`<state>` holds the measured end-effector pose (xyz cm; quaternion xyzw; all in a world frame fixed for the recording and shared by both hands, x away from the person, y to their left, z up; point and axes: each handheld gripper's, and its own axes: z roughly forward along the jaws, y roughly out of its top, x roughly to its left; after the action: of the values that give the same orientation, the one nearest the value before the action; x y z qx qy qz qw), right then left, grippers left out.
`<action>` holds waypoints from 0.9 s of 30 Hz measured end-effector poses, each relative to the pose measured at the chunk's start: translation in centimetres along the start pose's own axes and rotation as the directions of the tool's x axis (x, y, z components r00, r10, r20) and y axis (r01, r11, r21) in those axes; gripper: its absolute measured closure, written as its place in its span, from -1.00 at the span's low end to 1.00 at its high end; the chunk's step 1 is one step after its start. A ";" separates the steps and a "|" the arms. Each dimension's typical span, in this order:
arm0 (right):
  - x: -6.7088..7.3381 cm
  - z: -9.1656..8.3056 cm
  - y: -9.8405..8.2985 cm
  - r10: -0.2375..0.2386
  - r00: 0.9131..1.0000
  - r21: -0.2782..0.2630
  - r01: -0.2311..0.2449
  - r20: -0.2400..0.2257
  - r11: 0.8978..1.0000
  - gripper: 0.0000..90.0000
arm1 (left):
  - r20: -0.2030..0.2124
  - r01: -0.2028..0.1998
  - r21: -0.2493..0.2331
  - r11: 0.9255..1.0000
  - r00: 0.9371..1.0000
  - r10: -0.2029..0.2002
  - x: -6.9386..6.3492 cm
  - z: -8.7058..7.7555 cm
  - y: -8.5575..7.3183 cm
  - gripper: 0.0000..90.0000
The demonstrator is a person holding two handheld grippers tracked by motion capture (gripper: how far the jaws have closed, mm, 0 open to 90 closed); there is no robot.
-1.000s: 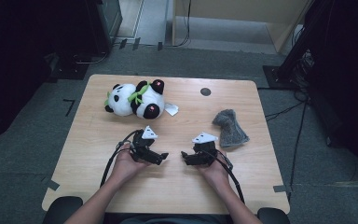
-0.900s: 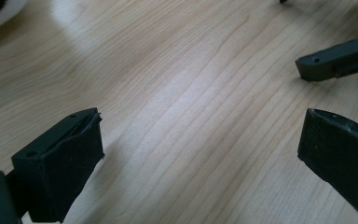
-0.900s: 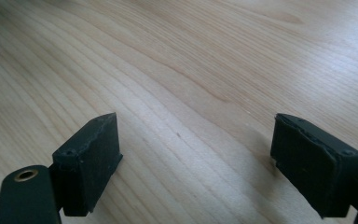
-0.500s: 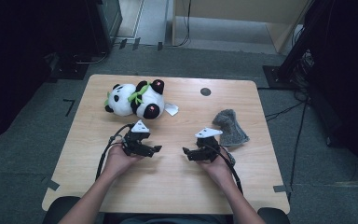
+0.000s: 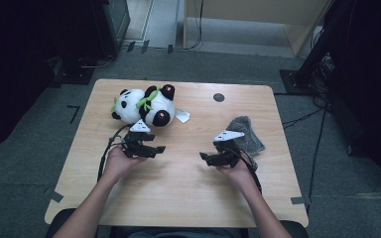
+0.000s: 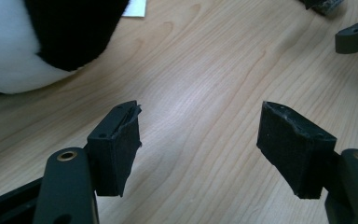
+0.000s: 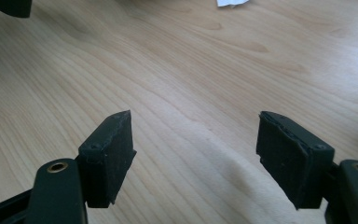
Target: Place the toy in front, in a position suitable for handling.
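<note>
While both hands hover over the wooden surface [image 5: 178, 183], the scene reads as follows.

Left tool [image 5: 159, 148]: held in the person's left hand [image 5: 118, 162], its tips pointing toward the middle of the surface; its jaws have just been closing and stand partly apart with nothing between them, only bare wood showing in the gap in the left gripper view [image 6: 198, 140].

Right tool [image 5: 204, 156]: held in the person's right hand [image 5: 235, 171], its tips pointing back at the left tool; its jaws have just been closing a little and stand apart on nothing, with bare wood between them in the right gripper view [image 7: 196, 144].

Tools to each other: tip facing tip, apart, with a strip of bare surface between them.

Panda plush [image 5: 146, 105]: lies on its side just beyond the left tool, on the far side of it, near but not touching its jaws; in the left gripper view its black and white body [image 6: 42, 42] sits up and to the left of the left jaw.

Green band [image 5: 145, 100]: wraps around the panda plush's neck.

White tag [image 5: 182, 116]: lies flat beside the panda plush, beyond the gap between the two tools; its edge shows at the top of the right gripper view [image 7: 233, 3].

Grey cloth [image 5: 248, 140]: a crumpled heap just behind the right tool, on the outer side of the right hand.

Dark round mark [image 5: 219, 97]: well beyond both tools, near the far edge of the surface.
</note>
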<state>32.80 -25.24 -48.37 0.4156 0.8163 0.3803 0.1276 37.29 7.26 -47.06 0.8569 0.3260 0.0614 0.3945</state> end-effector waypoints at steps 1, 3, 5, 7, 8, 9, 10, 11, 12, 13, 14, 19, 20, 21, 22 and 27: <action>-0.2 -0.2 0.1 -0.002 1.000 -0.003 0.002 0.000 1.000 -0.38 | -0.001 0.006 -0.004 1.000 1.000 -0.006 0.3 -0.2 0.1 -0.34; -0.8 -0.5 0.1 0.012 1.000 -0.013 -0.012 -0.002 1.000 -0.38 | 0.000 0.014 -0.014 1.000 1.000 -0.014 0.6 -0.4 0.3 -0.34; -1.3 -0.8 0.1 0.022 1.000 -0.010 -0.022 -0.001 1.000 -0.37 | -0.002 0.025 -0.013 1.000 1.000 -0.025 1.1 -0.7 0.6 -0.34; -1.9 -1.0 -0.1 0.037 0.999 -0.006 -0.037 0.006 0.999 -0.37 | -0.003 0.027 -0.015 1.000 1.000 -0.027 1.4 -1.0 0.8 -0.25; -1.9 -1.0 -0.1 0.037 0.999 -0.006 -0.037 0.006 0.999 -0.37 | -0.007 0.028 -0.019 0.999 1.000 -0.029 1.6 -1.0 0.9 -0.25; -2.1 -1.1 -0.1 0.041 0.999 -0.003 -0.040 0.010 0.999 -0.37 | -0.012 0.029 -0.020 0.999 0.999 -0.030 1.8 -1.2 1.1 -0.25; -2.3 -1.2 -0.1 0.042 0.999 -0.007 -0.042 0.012 0.999 -0.37 | -0.012 0.035 -0.024 0.999 0.999 -0.035 2.0 -1.3 1.3 -0.28; -2.3 -1.3 -0.1 0.047 0.999 -0.003 -0.047 0.014 0.999 -0.36 | -0.002 0.054 -0.032 0.998 0.999 -0.054 2.3 -1.5 1.6 -0.30; -2.3 -1.3 -0.1 0.047 0.999 -0.003 -0.047 0.014 0.999 -0.36 | -0.002 0.054 -0.032 0.998 0.999 -0.054 2.3 -1.5 1.6 -0.30; -2.4 -1.3 -0.1 0.019 1.000 0.003 -0.019 0.020 1.000 -0.35 | 0.002 0.063 -0.037 0.997 0.998 -0.062 2.7 -1.7 1.9 -0.31; -2.4 -1.3 -0.1 0.019 1.000 0.003 -0.019 0.020 1.000 -0.35 | 0.002 0.063 -0.037 0.997 0.998 -0.062 2.7 -1.7 1.9 -0.31; -2.3 -1.1 -0.1 0.011 1.000 0.014 -0.011 0.014 1.000 -0.32 | -0.022 0.046 -0.029 0.999 0.999 -0.047 3.2 -2.1 2.5 -0.30; -2.3 -1.1 -0.1 0.011 1.000 0.016 -0.011 0.013 1.000 -0.31 | -0.026 0.039 -0.024 0.999 0.999 -0.040 3.3 -2.1 2.6 -0.30; -2.3 -1.1 -0.1 0.009 1.000 0.017 -0.010 0.013 1.000 -0.30 | -0.026 0.038 -0.016 0.999 0.999 -0.038 3.4 -2.2 2.8 -0.30; -2.3 -1.1 -0.1 0.009 1.000 0.017 -0.010 0.013 1.000 -0.30 | -0.026 0.038 -0.016 0.999 0.999 -0.038 3.4 -2.2 2.8 -0.30; -2.5 -1.1 -0.2 0.012 1.000 0.025 -0.013 0.022 1.000 -0.29 | -0.037 0.039 -0.017 0.999 0.999 -0.040 3.9 -2.4 3.4 -0.27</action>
<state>33.66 -27.78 -48.03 0.4263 0.8170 0.3662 0.1288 41.19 9.50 -43.57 0.8457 0.3497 0.0723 0.3966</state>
